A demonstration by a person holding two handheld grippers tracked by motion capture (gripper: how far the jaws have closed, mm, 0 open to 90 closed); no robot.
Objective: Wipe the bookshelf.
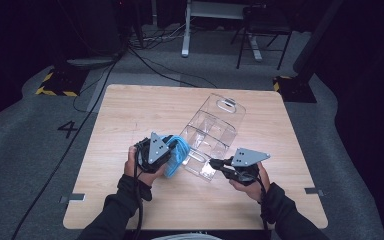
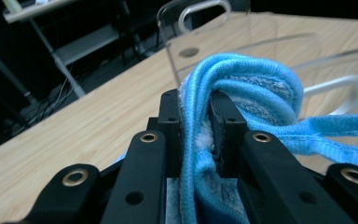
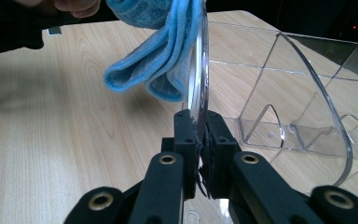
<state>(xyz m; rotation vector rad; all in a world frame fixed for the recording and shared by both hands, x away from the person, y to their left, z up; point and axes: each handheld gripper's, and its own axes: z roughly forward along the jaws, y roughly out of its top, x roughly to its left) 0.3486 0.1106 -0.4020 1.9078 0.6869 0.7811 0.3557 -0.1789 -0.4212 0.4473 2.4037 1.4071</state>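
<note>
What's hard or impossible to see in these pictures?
- High view: the left claw tips, hidden under its grey plate and the folded blue terry cloth.
- Left gripper view: the cloth's lower end, cut off by the bottom edge.
- Right gripper view: the clear plastic compartment organiser, cut off at right.

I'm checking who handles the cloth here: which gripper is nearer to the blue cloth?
Left. The left gripper is shut on the blue cloth, pinching its folds. The right gripper clamps the wall of the clear organiser, with the cloth hanging beyond its tips.
</note>
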